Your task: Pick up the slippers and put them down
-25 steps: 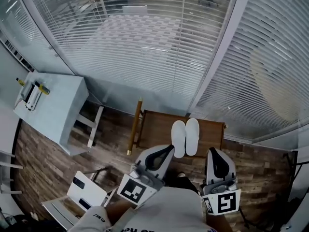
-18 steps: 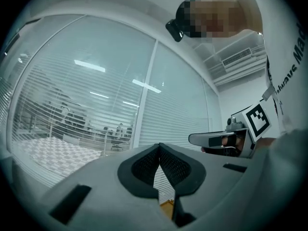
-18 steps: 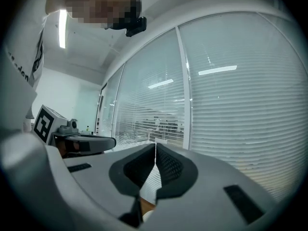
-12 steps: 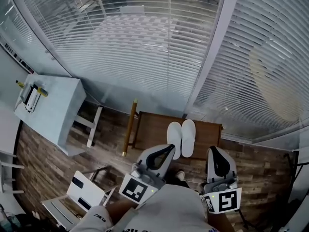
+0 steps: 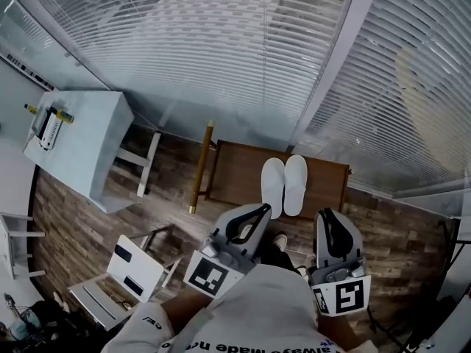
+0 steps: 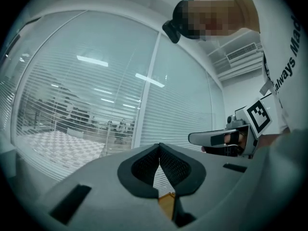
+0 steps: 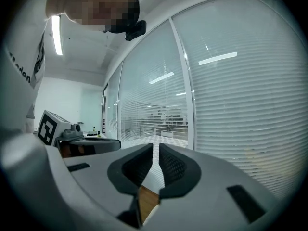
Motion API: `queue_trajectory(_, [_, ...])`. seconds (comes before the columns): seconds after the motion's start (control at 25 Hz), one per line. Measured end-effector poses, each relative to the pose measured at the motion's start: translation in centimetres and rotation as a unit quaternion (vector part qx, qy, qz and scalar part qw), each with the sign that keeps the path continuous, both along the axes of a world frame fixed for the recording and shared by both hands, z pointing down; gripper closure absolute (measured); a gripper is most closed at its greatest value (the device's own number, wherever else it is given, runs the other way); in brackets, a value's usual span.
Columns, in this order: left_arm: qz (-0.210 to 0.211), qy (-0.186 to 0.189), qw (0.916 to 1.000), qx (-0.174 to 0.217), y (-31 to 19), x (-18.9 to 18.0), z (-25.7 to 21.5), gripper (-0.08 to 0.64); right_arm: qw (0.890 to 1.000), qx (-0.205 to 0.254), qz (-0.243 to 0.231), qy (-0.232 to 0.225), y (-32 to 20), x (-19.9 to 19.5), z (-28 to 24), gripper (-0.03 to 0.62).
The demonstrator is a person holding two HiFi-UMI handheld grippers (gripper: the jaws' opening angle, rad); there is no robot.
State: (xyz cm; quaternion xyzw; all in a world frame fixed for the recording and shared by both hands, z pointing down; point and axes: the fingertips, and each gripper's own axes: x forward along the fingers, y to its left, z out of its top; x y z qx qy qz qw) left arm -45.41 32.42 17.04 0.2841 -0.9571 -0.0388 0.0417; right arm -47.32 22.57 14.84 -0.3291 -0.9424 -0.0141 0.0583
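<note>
Approach step, nothing picked yet. My left gripper [image 5: 259, 210] and right gripper [image 5: 329, 216] both have jaws pressed together, empty. Slippers [image 5: 285, 185] lie side by side on table [image 5: 235, 173], at 12 o'clock from me. Next, I judge: open jaws, reach down.

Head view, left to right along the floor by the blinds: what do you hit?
Pale blue table → wooden stick → brown low table, with the white slippers lying on it.
</note>
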Motion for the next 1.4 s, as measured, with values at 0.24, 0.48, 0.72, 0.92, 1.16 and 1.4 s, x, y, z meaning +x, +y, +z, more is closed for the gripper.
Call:
queue_trajectory(0.24, [-0.009, 0.034, 0.9994, -0.003, 0.2, 0.0, 3.3, 0.548, 0.999, 0.003, -0.002, 0.033, 0.2, -0.2, 3.0, 0.538])
queue_trajectory(0.48, [-0.016, 0.045, 0.9989, 0.002, 0.9, -0.3, 5.7, 0.548, 0.998, 0.016, -0.003, 0.059, 0.6, -0.1, 6.2, 0.526])
queue_trajectory(0.72, [-0.023, 0.052, 0.9984, 0.005, 1.4, -0.5, 8.0, 0.548, 0.997, 0.021, -0.003, 0.08, 1.1, 0.1, 9.4, 0.517])
queue_trajectory(0.92, [-0.025, 0.069, 0.9972, 0.014, 1.6, -0.3, 10.3, 0.548, 0.995, 0.027, -0.005, 0.098, 1.4, 0.5, 12.3, 0.506])
queue_trajectory(1.16, [-0.027, 0.082, 0.9962, 0.01, 1.8, -0.4, 13.6, 0.548, 0.993, 0.037, -0.003, 0.116, 1.7, 0.4, 16.1, 0.489])
queue_trajectory(1.4, [-0.029, 0.1, 0.9945, 0.011, 1.8, -0.5, 16.9, 0.548, 0.989, 0.043, 0.006, 0.139, 1.6, 0.0, 20.3, 0.477])
